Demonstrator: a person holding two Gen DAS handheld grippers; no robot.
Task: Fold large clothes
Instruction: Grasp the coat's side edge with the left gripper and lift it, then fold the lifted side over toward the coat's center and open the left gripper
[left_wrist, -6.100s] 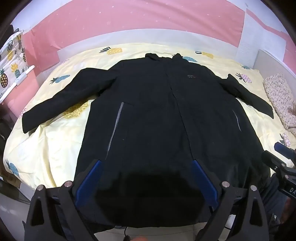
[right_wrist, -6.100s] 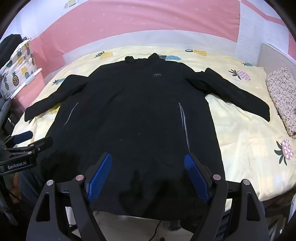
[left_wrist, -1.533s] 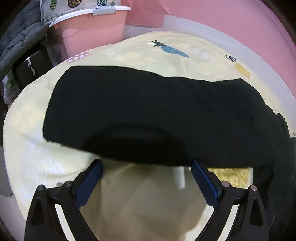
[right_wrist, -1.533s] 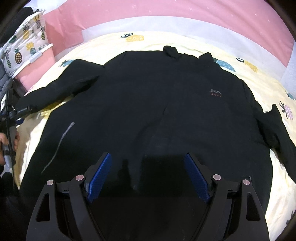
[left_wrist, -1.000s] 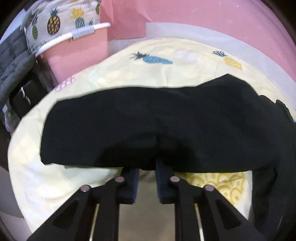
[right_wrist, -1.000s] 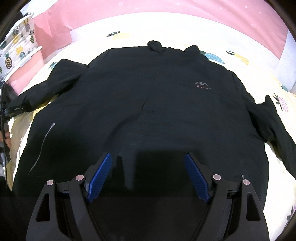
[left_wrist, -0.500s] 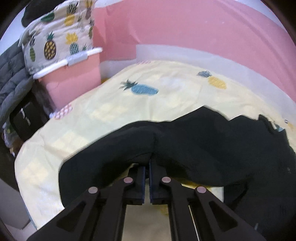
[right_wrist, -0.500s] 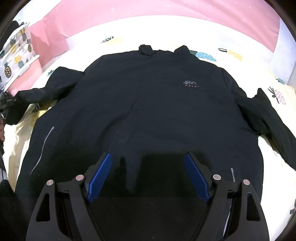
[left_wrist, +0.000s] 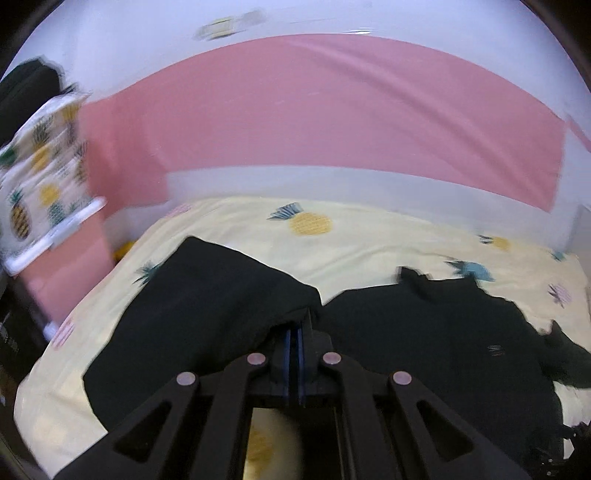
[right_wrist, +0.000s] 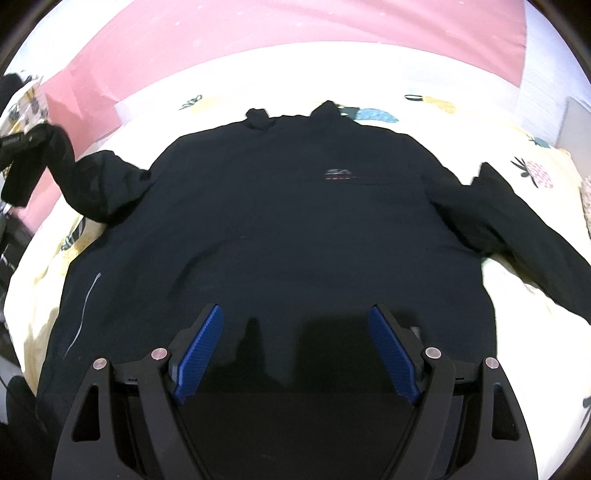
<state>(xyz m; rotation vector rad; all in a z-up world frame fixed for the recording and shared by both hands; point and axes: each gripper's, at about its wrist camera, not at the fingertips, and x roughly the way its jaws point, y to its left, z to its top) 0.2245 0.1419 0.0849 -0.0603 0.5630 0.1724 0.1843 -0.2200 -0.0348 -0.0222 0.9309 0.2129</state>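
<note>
The left gripper (left_wrist: 295, 334) pinches the sleeve (left_wrist: 207, 310), lifted off the bed (left_wrist: 369, 236). The right gripper (right_wrist: 295, 332) gapes empty over the coat (right_wrist: 280, 221). Next, I judge, the sleeve goes across the coat's chest.

the jacket (right_wrist: 280, 229) bears a small "sa" logo on its chest.

left wrist view motion-blurred, jacket (right_wrist: 288, 229) hem hidden behind right hand-held gripper (right_wrist: 295, 339), far sleeve (right_wrist: 546, 251) cut off
</note>
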